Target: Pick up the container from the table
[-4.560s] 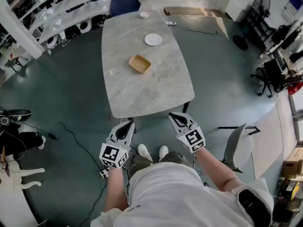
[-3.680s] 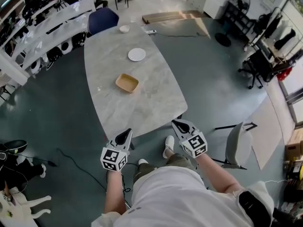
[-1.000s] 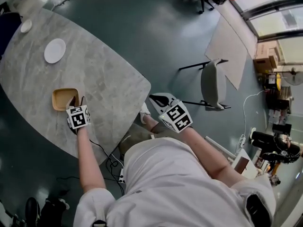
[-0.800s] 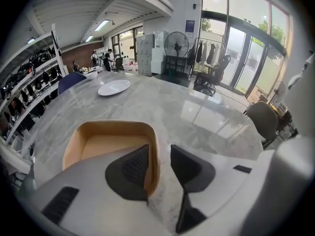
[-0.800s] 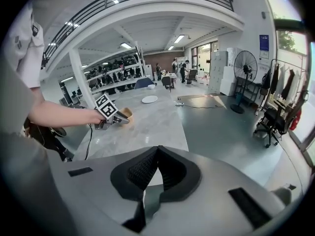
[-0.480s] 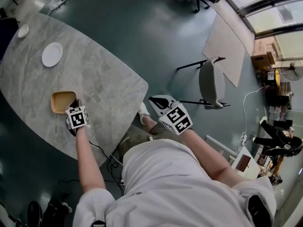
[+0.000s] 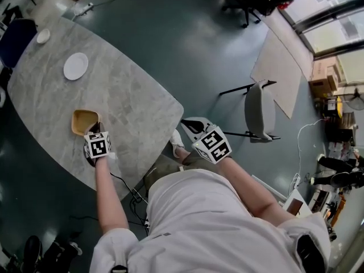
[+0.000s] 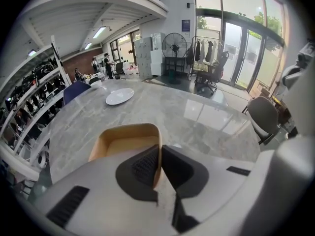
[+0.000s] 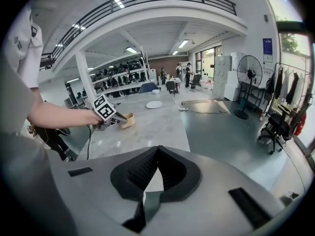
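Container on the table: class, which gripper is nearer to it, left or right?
Left. The left gripper has its jaws closing on the wall of the container; the right gripper hangs beyond the edge of the table.

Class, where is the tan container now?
The tan container sits at the head view's left on the marble table, one wall between the closing jaws of the left hand-held gripper.

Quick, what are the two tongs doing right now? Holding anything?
Left tongs: closing on the side wall of the tan container, pinching it.
Right tongs: closed, nothing in them.
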Tool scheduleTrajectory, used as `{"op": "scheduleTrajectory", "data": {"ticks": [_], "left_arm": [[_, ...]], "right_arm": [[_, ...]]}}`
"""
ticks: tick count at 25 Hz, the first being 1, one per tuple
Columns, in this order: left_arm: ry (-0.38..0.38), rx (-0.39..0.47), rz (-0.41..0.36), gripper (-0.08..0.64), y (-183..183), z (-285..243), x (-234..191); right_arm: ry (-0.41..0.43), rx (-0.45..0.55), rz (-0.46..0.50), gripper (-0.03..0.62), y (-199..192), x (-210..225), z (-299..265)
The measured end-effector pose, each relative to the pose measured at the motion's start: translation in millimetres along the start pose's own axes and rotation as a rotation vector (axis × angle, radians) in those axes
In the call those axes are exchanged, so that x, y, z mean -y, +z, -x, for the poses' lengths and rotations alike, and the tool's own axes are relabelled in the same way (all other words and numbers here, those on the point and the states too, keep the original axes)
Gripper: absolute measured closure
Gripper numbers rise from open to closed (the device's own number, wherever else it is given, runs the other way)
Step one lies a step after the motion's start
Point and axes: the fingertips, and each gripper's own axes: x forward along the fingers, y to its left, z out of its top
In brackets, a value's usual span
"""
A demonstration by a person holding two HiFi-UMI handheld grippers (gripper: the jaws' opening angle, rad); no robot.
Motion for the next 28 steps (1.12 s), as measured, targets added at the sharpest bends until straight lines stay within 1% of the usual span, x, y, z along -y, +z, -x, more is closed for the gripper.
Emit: {"op": "scheduleTrajectory", "data": {"ticks": [3, 12, 16, 24, 28], "left_arm": [[0.000, 0.008, -0.002, 0.540, 4, 10, 0], [0.012, 0.038, 0.031, 0.540, 5, 43, 6], [0.012, 0.086, 0.054, 0.540, 9, 63, 18], [0.024, 0.205, 0.145, 0.540, 33, 113, 35], [0.049, 0.254, 0.166, 0.540, 45, 139, 38]], "right_arm": [[0.020, 0.021, 0.012, 0.581, 11, -1, -2], [0.095, 0.064, 0.099, 0.581, 43, -15, -15], [0.147, 0.094, 0.119, 0.581, 53, -22, -18], [0.255, 0.157, 0.166, 0.581, 84, -37, -24], [0.317, 0.197, 0.201, 0.581, 105, -49, -28]]}}
